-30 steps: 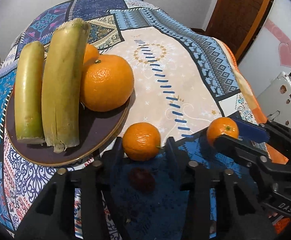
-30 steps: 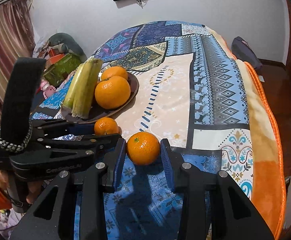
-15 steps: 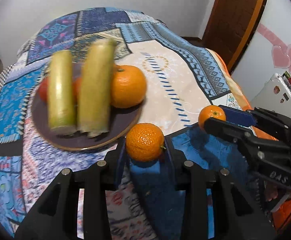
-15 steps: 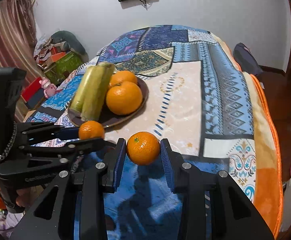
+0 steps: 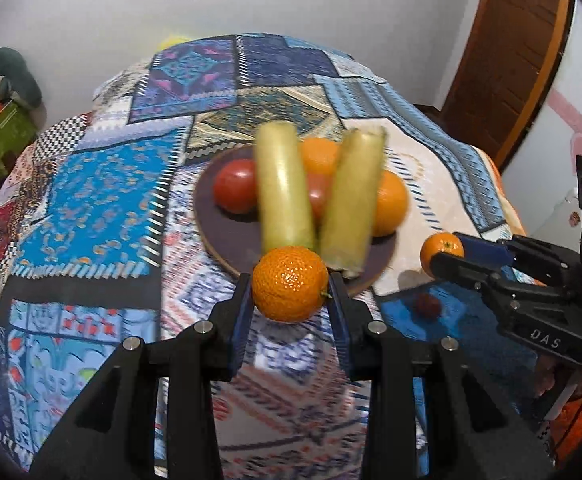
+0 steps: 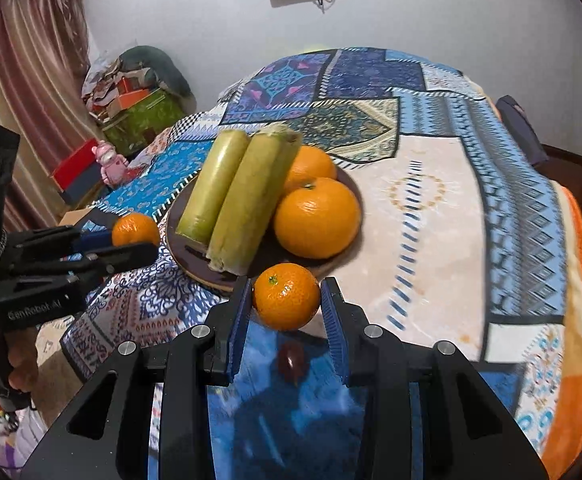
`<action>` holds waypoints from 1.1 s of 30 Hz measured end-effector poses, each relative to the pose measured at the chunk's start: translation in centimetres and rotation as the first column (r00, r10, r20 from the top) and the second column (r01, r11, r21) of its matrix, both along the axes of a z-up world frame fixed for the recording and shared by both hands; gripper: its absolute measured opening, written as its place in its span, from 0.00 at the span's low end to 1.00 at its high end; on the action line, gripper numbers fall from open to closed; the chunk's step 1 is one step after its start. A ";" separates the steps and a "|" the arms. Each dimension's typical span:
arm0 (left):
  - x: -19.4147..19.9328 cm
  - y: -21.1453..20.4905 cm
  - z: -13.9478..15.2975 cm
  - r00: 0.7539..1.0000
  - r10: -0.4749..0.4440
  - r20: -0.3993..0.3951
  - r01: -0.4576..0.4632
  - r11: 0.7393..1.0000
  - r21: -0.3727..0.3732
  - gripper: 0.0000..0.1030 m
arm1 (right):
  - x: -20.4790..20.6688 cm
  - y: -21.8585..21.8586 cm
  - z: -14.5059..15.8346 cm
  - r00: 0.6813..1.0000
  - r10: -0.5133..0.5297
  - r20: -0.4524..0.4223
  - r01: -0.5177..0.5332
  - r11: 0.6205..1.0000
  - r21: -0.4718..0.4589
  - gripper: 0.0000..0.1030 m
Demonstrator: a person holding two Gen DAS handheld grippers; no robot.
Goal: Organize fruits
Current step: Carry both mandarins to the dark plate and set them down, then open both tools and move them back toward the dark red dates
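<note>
My left gripper [image 5: 289, 283] is shut on a small orange [image 5: 289, 283] and holds it above the cloth, just in front of the dark round plate [image 5: 227, 236]. My right gripper [image 6: 286, 296] is shut on another small orange [image 6: 286, 296], lifted near the plate's [image 6: 331, 260] front rim. The plate carries two green-yellow stalks [image 6: 247, 204], two larger oranges [image 6: 317, 218] and red fruits [image 5: 235, 192]. Each gripper shows in the other's view: the left gripper [image 6: 139, 240] and the right gripper [image 5: 445, 256].
A small dark red fruit [image 6: 291, 358] lies on the blue patch of the patterned cloth [image 6: 451, 220] under my right gripper. It also shows in the left wrist view [image 5: 427, 304]. Boxes and clutter [image 6: 139, 108] stand beyond the left edge. A wooden door [image 5: 507, 60] is at the right.
Both grippers have lifted their oranges off the cloth and moved toward the plate. The left gripper swung left, so the plate now sits straight ahead of it.
</note>
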State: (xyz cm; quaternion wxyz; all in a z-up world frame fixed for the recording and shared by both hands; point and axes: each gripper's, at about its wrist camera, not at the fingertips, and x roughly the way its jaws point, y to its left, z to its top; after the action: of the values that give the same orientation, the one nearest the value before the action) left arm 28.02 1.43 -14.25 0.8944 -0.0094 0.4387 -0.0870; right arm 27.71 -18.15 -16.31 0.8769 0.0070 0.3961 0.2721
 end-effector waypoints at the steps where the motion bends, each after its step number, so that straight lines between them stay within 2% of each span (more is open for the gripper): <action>1: 0.2 0.3 0.0 1.000 0.006 0.000 -0.006 1.000 0.003 0.35 | 0.2 0.3 -0.1 1.000 0.005 -0.003 -0.005 1.000 -0.004 0.32; 8: 3.0 2.1 -1.3 0.999 0.029 -0.032 -0.029 1.000 -0.010 0.35 | 1.0 1.9 -0.8 1.000 0.021 -0.021 -0.022 0.999 -0.034 0.32; 15: 4.8 2.3 -1.8 0.999 0.030 -0.026 -0.030 1.000 0.003 0.35 | 1.2 2.4 -1.0 0.999 0.026 -0.023 -0.027 0.998 -0.050 0.32; 24: 5.8 2.1 -2.4 0.999 0.046 -0.029 -0.045 0.999 0.031 0.35 | 1.5 2.5 -1.2 0.999 0.020 -0.040 -0.021 0.999 -0.040 0.32; 28: 5.8 1.7 -2.4 0.998 0.053 -0.024 -0.051 0.996 0.069 0.38 | 1.6 2.4 -1.1 0.998 0.014 -0.053 -0.016 0.999 -0.034 0.32; 31: 5.5 1.9 -2.3 0.998 0.055 -0.029 -0.054 0.997 0.056 0.40 | 1.2 2.1 -0.8 0.999 0.014 -0.042 -0.016 0.999 -0.039 0.33; 33: 4.9 2.2 -2.0 0.998 0.061 -0.024 -0.060 0.997 0.044 0.44 | 0.8 1.7 -0.3 0.999 0.006 -0.032 -0.007 1.000 -0.027 0.37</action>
State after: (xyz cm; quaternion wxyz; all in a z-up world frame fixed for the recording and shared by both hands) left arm 32.93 3.59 -16.29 0.8910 -0.0042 0.4513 -0.0502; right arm 28.48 -16.43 -16.63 0.8696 -0.0018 0.4138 0.2695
